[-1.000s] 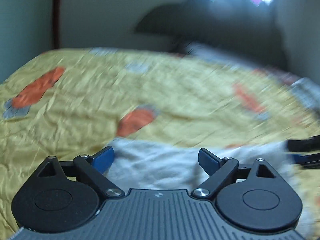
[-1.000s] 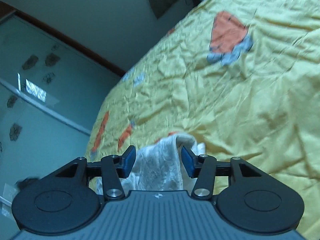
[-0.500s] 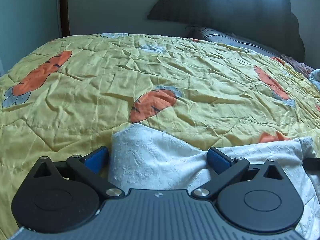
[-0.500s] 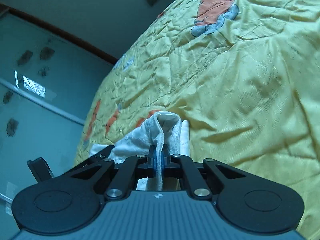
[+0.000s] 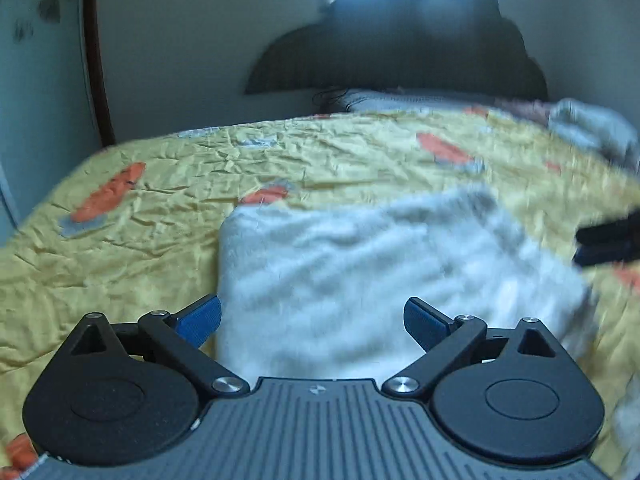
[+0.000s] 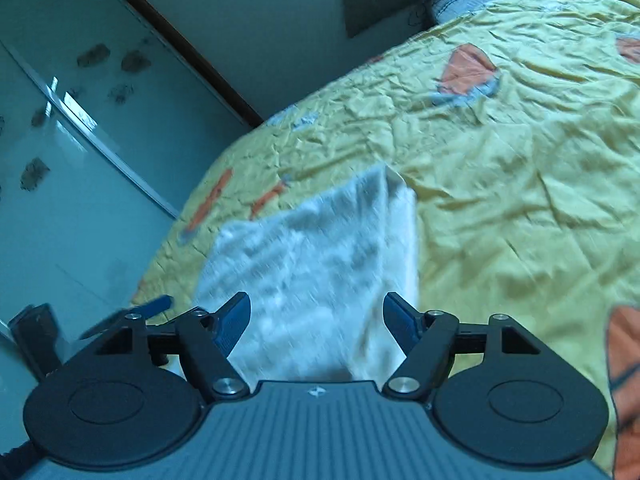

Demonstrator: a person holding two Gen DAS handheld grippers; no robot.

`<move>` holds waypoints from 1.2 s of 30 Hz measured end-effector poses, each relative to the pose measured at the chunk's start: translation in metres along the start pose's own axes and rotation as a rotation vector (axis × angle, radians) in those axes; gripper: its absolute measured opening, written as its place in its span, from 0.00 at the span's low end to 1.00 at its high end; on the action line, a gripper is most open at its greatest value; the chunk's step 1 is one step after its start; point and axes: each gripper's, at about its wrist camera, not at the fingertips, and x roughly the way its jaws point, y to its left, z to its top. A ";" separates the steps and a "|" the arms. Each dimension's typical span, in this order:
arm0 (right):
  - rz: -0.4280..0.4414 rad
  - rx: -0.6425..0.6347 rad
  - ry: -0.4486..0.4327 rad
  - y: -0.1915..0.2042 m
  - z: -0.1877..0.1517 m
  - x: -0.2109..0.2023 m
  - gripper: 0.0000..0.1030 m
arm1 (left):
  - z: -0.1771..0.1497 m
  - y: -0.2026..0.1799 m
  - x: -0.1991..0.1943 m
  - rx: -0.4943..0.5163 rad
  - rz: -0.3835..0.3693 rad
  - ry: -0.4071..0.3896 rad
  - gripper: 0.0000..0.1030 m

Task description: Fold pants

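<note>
Pants (image 5: 360, 276), white and folded into a rough rectangle, are lying on the yellow quilt (image 5: 160, 208) with orange carrot prints, and we are hovering over them with both tools. Going from the left, we are holding the left gripper (image 5: 312, 316) low over the near edge of the folded cloth, its blue-padded fingers (image 5: 200, 318) spread wide and gripping nothing; the left pad is sitting just beside the fabric's left border over the quilt, while the right one is hanging over the white cloth. Whether the pads are touching the fabric we cannot tell, as the picture is blurred by motion. Beyond the pants, the quilt is running back to a dark headboard (image 5: 400, 52) against a pale wall, with a grey pillow (image 5: 408, 100) at its foot. At the far right of the left wrist view, a dark blurred shape is reaching in beside the cloth's right edge. Moving on to the right wrist view, we are keeping the right gripper (image 6: 316, 320) spread wide as well, holding nothing, its fingers (image 6: 234, 322) straddling the near end of the pants (image 6: 320, 256). The folded bundle is showing a thick layered edge on its right side. To the left, frosted glass doors (image 6: 80, 160) are standing beside the bed.
</note>
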 end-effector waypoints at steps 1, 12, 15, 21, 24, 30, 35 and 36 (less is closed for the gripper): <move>0.013 0.041 0.003 -0.008 -0.001 0.000 0.72 | -0.006 -0.002 0.001 0.011 0.009 0.022 0.96; 0.135 0.143 0.049 -0.022 0.003 -0.001 0.39 | -0.024 0.019 -0.011 -0.113 0.030 0.073 0.98; 0.120 0.148 0.070 -0.022 0.000 -0.001 0.40 | -0.026 0.020 -0.011 -0.124 0.024 0.077 0.98; 0.119 0.187 0.125 -0.030 -0.005 0.005 0.41 | -0.031 0.021 -0.007 -0.153 0.018 0.081 0.99; 0.129 0.195 0.099 -0.028 -0.003 -0.003 0.41 | -0.032 0.021 -0.006 -0.158 0.016 0.078 1.00; 0.115 0.230 0.157 -0.024 -0.015 -0.005 0.41 | -0.032 0.021 -0.006 -0.166 0.013 0.078 1.00; 0.131 0.312 0.150 -0.034 -0.020 0.000 0.41 | -0.032 0.020 -0.006 -0.160 0.013 0.078 1.00; 0.147 0.343 0.142 -0.038 -0.019 0.002 0.41 | -0.032 0.020 -0.005 -0.159 0.012 0.077 1.00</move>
